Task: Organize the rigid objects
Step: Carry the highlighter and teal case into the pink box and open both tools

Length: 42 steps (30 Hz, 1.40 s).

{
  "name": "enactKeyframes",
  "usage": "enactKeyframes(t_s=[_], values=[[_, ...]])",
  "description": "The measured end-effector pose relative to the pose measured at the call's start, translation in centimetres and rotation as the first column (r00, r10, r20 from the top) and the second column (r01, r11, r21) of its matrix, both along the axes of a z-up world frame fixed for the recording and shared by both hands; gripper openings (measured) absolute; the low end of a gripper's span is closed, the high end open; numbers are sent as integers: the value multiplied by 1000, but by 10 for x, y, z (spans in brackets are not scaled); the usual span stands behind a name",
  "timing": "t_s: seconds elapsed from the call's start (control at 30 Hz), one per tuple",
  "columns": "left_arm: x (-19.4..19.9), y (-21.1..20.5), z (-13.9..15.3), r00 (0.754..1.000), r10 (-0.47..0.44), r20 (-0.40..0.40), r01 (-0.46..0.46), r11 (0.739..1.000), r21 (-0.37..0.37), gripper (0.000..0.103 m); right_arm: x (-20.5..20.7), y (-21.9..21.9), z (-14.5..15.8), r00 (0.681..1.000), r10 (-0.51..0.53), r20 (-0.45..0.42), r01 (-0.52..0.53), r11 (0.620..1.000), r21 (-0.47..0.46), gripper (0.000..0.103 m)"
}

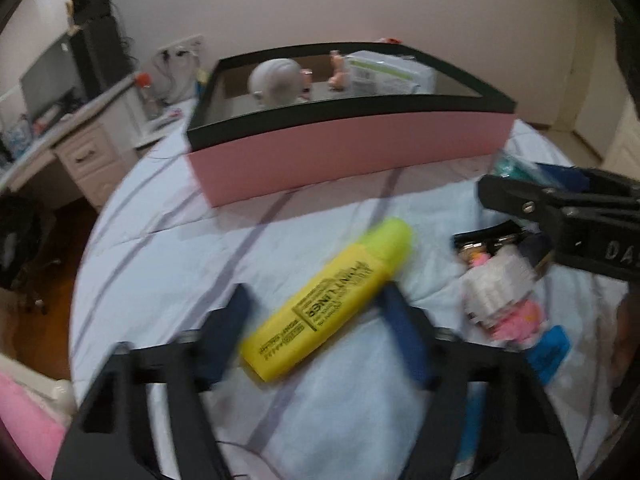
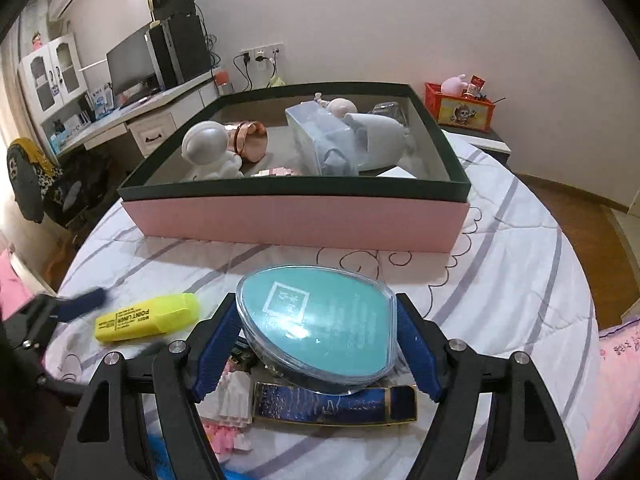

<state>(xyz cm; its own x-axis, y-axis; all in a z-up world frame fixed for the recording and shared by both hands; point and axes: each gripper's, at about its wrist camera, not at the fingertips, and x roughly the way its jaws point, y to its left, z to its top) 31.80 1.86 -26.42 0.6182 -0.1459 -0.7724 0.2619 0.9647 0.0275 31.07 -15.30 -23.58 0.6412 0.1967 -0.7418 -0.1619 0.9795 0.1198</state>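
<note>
On a bed spread with a pale striped quilt (image 2: 520, 264), a yellow highlighter (image 1: 328, 300) lies between the spread blue pads of the left gripper (image 1: 316, 320); the right pad sits at its barrel, the left one apart from it, and blur hides whether either presses. Just to its right, the right gripper (image 2: 316, 336) has its jaws closed against the sides of a clear, teal-lined oval case (image 2: 320, 324). Crowded beneath that case are a dark blue gold-trimmed bar (image 2: 336, 404) and a pink-and-white block figure (image 2: 232, 408). Beyond them, across the quilt, stands an open pink box with a dark rim (image 2: 296, 224). It holds a white astronaut figure (image 2: 208, 148), a copper-coloured object (image 2: 248, 140), a clear packet of pale blue goods (image 2: 320, 140) and a white shell-like piece (image 2: 384, 136). A desk (image 2: 148, 120) with a monitor (image 2: 128, 64) flanks the bed.
</note>
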Motion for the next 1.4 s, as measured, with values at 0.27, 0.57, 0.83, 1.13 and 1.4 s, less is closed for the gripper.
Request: enactKeyframes(t_s=[0.27, 0.57, 0.83, 1.13, 1.4], values=[[-3, 16, 4, 995, 104, 15, -103, 994, -22, 26, 10, 9, -4, 999, 30, -21, -31, 999, -10, 76], [-5, 24, 9, 991, 135, 23, -133, 989, -59, 26, 7, 9, -11, 999, 35, -12, -35, 999, 12, 75], [-10, 23, 38, 991, 112, 78, -105, 990, -89, 26, -3, 6, 8, 999, 41, 34, -41, 999, 11, 74], [5, 12, 72, 989, 57, 137, -42, 993, -112, 26, -2, 4, 45, 991, 51, 124, -52, 999, 4, 74], [73, -15, 89, 993, -27, 117, 42, 990, -131, 26, 48, -4, 57, 989, 28, 144, -24, 999, -30, 74]])
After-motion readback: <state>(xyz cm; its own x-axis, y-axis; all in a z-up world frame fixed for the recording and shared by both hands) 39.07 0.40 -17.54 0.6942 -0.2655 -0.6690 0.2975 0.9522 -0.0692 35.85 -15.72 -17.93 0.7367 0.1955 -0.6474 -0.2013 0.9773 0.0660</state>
